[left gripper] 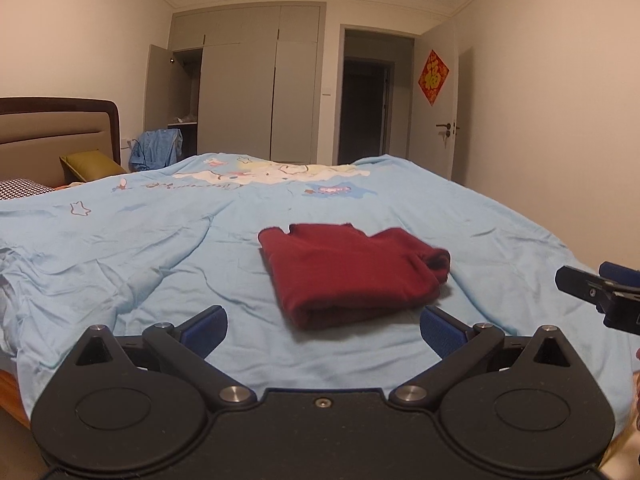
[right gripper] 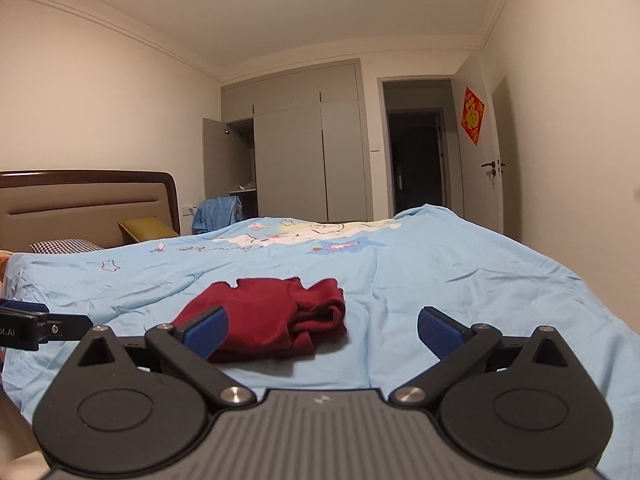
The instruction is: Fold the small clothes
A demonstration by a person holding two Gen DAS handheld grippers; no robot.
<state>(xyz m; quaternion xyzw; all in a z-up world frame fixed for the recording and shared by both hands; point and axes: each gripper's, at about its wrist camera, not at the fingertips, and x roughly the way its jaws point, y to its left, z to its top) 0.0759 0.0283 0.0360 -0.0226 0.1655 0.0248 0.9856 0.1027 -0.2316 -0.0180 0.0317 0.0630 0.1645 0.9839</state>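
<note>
Blue-padded fingers, left gripper: spread wide, nothing between them, held above the near edge of the bed and apart from the cloth. Blue-padded fingers, right gripper: likewise spread wide and empty; its left pad overlaps the garment in its own view, but contact cannot be told, and it appears to hang short of it.

Item: dark red garment, small, soft knit by the look of it. Lies folded into a compact rectangle with a rounded fold edge toward the grippers. Its right side is bunched and rolled, not flat; the right wrist view shows that side as a loose lump. A notched edge, perhaps a neckline, shows at the far side.

Support: light blue quilt, cartoon print at the far end, creased, spread over the bed. The garment rests near its middle, in front of both grippers, a little left of the right one.

Surroundings: padded headboard at left; grey wardrobe with one door open; white door bearing a red ornament.

Step, as judged: folding looks largely done; both grippers stand off with nothing held.

Next move, as judged: if tidying is wanted, a low approach to the bunched right side, pinching only red cloth and not the quilt, then laying it flat.
</note>
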